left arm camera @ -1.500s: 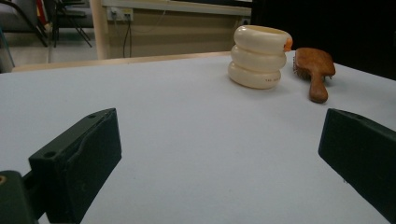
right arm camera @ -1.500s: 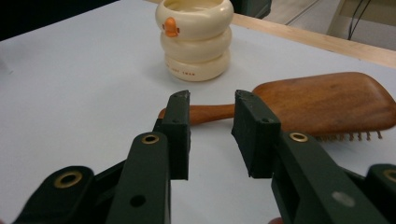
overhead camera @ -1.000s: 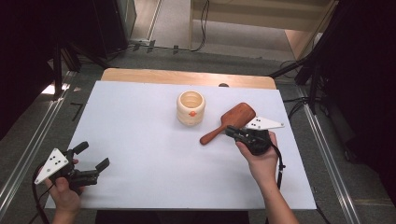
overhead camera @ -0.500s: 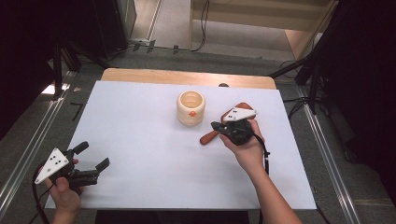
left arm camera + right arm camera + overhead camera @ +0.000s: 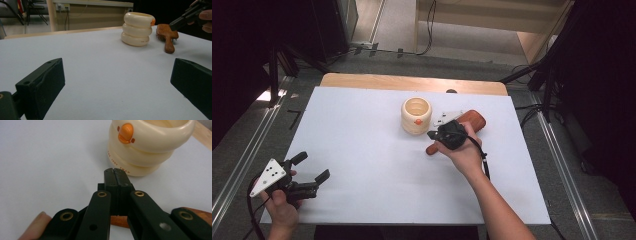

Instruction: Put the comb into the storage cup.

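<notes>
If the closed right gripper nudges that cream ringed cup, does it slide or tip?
The cream cup stands upright on a broad base, so it probably slides on the smooth white tabletop. Its glossy, bulging rings look slippery. A push near the rim might tip it.

High view: set above the near edge, faced forward and down; the whole white table [image 5: 377, 150] is taken in.
Left gripper view: held low near the surface, aimed across at the cream cup [image 5: 137, 28] and wooden brush [image 5: 168, 37].
Right gripper view: carried close above the brush handle, faced at the cup.
Shared: cup and brush are seen in all three.
</notes>
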The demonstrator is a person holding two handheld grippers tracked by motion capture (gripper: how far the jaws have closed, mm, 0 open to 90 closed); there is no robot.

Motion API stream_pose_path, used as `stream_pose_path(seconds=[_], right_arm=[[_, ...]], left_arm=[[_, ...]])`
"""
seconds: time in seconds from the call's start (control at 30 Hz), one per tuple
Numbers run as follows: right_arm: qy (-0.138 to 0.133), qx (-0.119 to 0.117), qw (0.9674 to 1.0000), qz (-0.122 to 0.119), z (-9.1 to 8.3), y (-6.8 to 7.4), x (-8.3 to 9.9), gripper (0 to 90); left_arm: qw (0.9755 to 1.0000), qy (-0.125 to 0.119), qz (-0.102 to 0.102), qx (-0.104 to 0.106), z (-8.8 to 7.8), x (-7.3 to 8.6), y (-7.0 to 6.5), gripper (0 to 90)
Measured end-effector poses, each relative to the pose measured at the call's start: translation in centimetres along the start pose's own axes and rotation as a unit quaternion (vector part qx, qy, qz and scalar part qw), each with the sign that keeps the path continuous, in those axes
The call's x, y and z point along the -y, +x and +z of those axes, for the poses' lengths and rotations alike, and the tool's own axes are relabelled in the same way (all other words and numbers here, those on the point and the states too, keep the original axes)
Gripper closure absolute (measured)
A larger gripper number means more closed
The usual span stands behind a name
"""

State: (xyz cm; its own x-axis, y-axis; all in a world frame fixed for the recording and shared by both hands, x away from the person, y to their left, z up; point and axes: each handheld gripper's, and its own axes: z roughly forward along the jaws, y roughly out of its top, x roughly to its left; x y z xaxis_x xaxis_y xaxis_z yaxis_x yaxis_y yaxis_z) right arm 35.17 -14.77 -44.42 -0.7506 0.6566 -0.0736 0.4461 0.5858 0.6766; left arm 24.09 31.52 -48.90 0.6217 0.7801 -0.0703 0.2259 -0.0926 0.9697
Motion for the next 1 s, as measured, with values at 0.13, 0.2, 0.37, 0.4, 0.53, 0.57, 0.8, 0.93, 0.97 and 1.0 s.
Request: stream_pose_path(seconds=[0.13, 0.2, 0.37, 0.4, 0.53, 0.57, 0.8, 0.93, 0.97, 1.0], right_arm=[[0.018, -0.003, 0.9998, -0.004, 1.0, 0.0, -0.1, 87.9], [0.028, -0.003, 0.9996, -0.003, 1.5, 0.0, -0.2, 87.9], [0.053, -0.004, 0.9986, -0.005, 2.7, -0.2, -0.2, 87.9], [0.057, -0.005, 0.9983, -0.003, 2.9, -0.2, -0.2, 87.9], [0.079, -0.006, 0.9968, -0.003, 3.8, -0.2, 0.0, 87.9], [0.083, -0.007, 0.9965, 0.0, 4.0, -0.2, 0.0, 87.9], [0.111, -0.006, 0.9937, -0.009, 4.7, -0.2, 0.4, 87.9], [0.113, -0.005, 0.9935, -0.013, 4.7, -0.1, 0.5, 87.9], [0.114, -0.005, 0.9934, -0.011, 4.6, -0.1, 0.5, 87.9], [0.116, -0.006, 0.9932, -0.013, 4.6, -0.1, 0.6, 87.9]], left_arm=[[1.0, 0.001, 0.001, 0.001, 0.0, 0.0, 0.0, 0.0], [1.0, 0.0, 0.002, 0.001, 0.0, 0.0, 0.0, 0.0], [1.0, 0.0, 0.001, 0.002, 0.0, 0.0, 0.0, 0.0], [1.0, 0.0, 0.002, 0.002, 0.0, 0.0, 0.0, 0.1], [1.0, 0.0, 0.001, 0.003, 0.0, 0.0, 0.0, 0.0], [1.0, 0.0, 0.001, 0.003, 0.0, 0.0, 0.0, 0.1], [1.0, 0.0, 0.002, 0.003, 0.0, 0.0, 0.0, 0.0], [1.0, 0.0, 0.002, 0.003, 0.0, 0.0, 0.0, 0.0], [1.0, 0.001, 0.002, 0.004, 0.0, 0.0, 0.0, 0.1], [1.0, 0.0, 0.002, 0.003, 0.0, 0.0, 0.0, 0.1]])
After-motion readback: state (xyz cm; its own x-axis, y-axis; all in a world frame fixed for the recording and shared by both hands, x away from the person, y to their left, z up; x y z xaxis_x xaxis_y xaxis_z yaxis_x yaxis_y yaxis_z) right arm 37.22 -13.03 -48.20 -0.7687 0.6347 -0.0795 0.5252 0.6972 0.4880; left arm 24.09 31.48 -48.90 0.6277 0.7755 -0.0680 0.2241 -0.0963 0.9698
